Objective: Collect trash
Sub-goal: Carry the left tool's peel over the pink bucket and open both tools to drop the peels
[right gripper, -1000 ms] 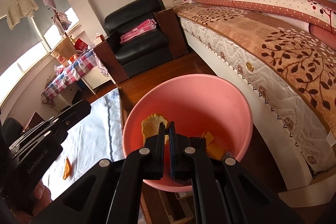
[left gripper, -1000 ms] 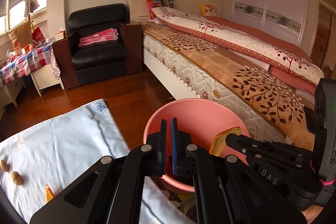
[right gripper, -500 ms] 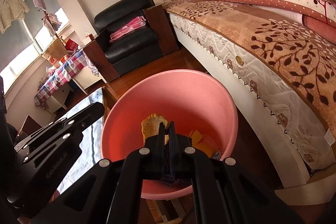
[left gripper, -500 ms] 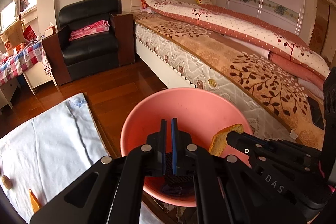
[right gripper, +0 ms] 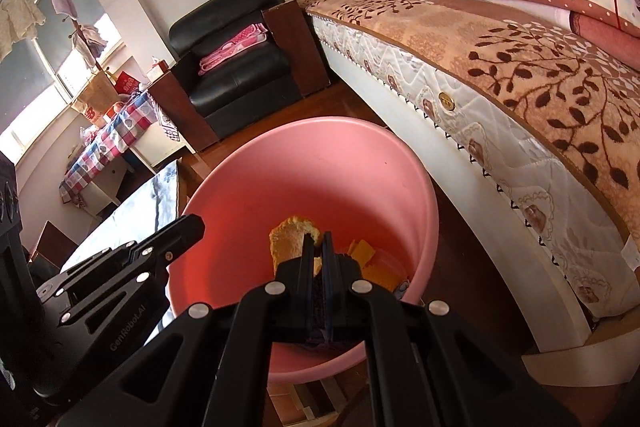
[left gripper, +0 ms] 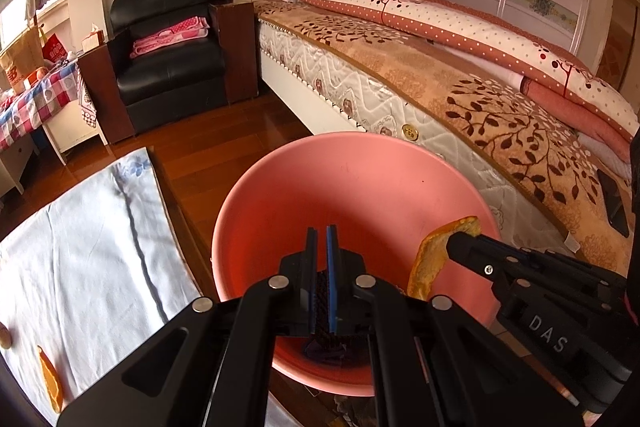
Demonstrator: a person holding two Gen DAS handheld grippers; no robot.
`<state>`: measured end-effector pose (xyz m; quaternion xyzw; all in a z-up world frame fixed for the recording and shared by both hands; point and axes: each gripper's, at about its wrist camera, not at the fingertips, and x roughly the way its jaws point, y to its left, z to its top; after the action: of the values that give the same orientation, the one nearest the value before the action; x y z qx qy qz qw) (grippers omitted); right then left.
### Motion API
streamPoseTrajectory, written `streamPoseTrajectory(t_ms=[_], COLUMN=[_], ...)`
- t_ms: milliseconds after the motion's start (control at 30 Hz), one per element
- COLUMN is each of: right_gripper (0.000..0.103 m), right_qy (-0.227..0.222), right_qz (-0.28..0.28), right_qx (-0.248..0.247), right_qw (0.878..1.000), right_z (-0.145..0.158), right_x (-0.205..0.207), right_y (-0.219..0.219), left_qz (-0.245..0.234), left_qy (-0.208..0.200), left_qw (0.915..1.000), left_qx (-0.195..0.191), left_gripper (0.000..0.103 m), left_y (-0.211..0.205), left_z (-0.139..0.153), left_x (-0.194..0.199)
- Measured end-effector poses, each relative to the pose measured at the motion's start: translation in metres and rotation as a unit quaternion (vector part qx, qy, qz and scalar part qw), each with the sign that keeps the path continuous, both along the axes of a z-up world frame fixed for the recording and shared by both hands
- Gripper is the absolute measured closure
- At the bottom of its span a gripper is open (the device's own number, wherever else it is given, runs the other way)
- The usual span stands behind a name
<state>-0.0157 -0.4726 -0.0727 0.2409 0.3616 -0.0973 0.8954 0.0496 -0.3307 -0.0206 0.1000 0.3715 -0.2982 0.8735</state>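
Legibly, "DAS" marks the right gripper (left gripper: pixel 450 247), jaws clamping orange peel (left gripper: pixel 434 259); left gripper (left gripper: pixel 319 243) jaws closed, seemingly empty.

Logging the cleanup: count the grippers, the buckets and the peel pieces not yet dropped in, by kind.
Grippers: 2, left gripper and right gripper
Bucket: 1
Peel pieces: 2, held peel in the right gripper, loose peel on the cloth
Total: 5

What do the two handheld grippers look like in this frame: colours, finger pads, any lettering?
Both are matte black, angular linkages with silver rivets. The left gripper has flat fingers with a blue pad face; its side reads "GenRobot.AI" in the right wrist view. The right gripper matches it, with "DAS" lettering seen from the left wrist view. No cables or sleeves show.
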Motion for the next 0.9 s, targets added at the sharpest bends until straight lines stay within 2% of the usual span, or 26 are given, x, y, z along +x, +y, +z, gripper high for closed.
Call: streamPoseTrajectory(t_ms=[467,500,567,633,733,900], right_gripper=[0.099,0.099,0.099,0.099,0.098,0.083], right_qy=[0.003,0.003,0.004,0.007,0.011,0.014], right_qz=[0.001,0.000,0.000,0.000,0.000,0.002], right_qx=[0.001,0.001,-0.001,-0.002,-0.003,-0.007], right_qw=[1.000,1.000,1.000,1.000,1.000,1.000], right_z=[-0.004,-0.004,-0.005,-0.006,-0.007,-0.007], right_x=[0.000,0.001,0.001,0.002,0.003,0.005], right_y=[-0.001,-0.001,-0.001,-0.001,-0.001,0.001], left_qz=[0.018,0.018,0.019,0.020,0.017,0.020], left_qy=[0.035,0.039,0.038,0.031,0.030,0.033], left_qw=[0.9992,0.9990,0.9989,0.9991,0.9992,0.9991], left_qx=[-0.012,-0.013,-0.017,-0.019,-0.018,-0.018], left_gripper=[0.098,0.096,0.072,0.063,0.062,0.062], left_y=[0.011,0.012,0.014,0.016,0.017,0.021], left_z=[-0.004,-0.005,-0.004,-0.003,-0.001,0.000], left_x=[0.006,0.006,0.005,0.003,0.001,0.002])
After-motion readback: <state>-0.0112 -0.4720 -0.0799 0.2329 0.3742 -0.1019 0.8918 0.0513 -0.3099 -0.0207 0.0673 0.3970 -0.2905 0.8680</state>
